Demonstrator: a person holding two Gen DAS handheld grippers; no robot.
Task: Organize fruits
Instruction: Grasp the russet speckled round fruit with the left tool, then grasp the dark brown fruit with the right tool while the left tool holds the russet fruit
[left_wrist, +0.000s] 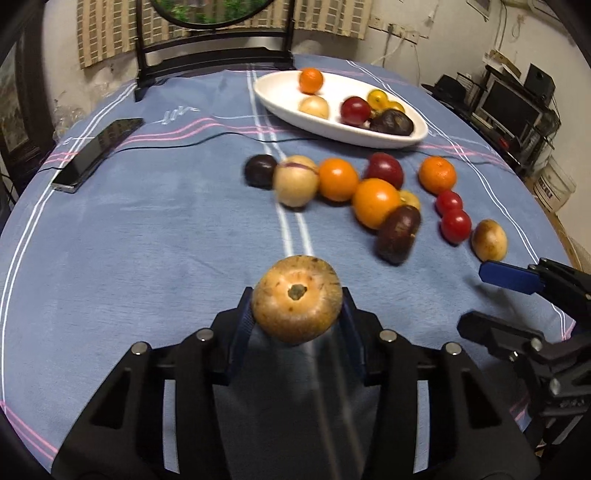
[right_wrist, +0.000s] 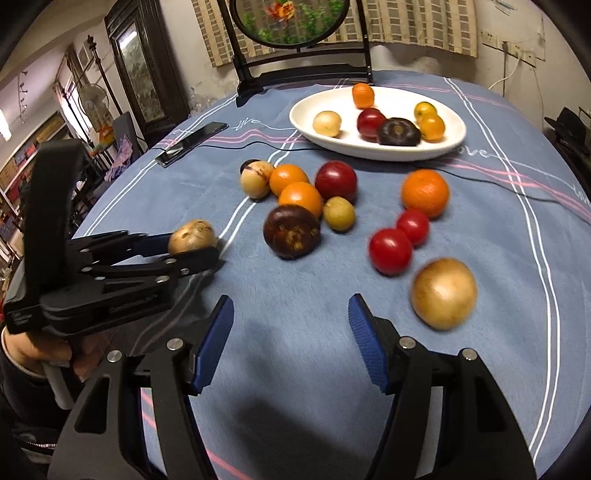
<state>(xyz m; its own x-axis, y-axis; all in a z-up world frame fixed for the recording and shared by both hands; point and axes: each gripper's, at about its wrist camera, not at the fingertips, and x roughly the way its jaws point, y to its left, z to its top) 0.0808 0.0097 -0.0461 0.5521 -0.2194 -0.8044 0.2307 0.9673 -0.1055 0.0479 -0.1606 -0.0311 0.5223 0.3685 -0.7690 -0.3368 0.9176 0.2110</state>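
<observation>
- Fingers of the left gripper (left_wrist: 297, 314) clamp a tan, speckled round fruit (left_wrist: 296, 300) from both sides; seen from the right wrist, that fruit (right_wrist: 192, 236) sits at the tips, low over the blue striped tablecloth (left_wrist: 147, 240).
- Right gripper (right_wrist: 291, 332) stands spread, its blue pads (right_wrist: 364, 339) apart with nothing but cloth between them; in the left wrist view it comes in from the right edge (left_wrist: 491, 295).
- Hand (right_wrist: 40, 350) grips the handle of the left tool at the lower left of the right wrist view.
- Just beyond the right-hand pad lies a golden-brown fruit (right_wrist: 443, 293), blurred, resting on the cloth.
- Farther on, two red tomatoes (right_wrist: 390, 251) lie touching one another, with an orange (right_wrist: 424, 192) behind them.
- To their left sits a cluster: a dark purple fruit (right_wrist: 291, 230), a small yellow-green fruit (right_wrist: 339, 213), two more oranges (right_wrist: 301, 199), a deep red fruit (right_wrist: 336, 181) and a pale tan fruit (right_wrist: 256, 178), all close together or touching.
- Black cable (right_wrist: 480, 175) runs across the cloth between the cluster and the dish.
- White oval dish (right_wrist: 306, 110) stands at the far side, holding a small orange, a pale fruit, a red one, a dark purple one and two yellow ones.
- Dark phone (right_wrist: 192, 143) lies left of the dish, well apart from the fruit.
- Black stand (right_wrist: 306, 72) rises at the table's far edge.
</observation>
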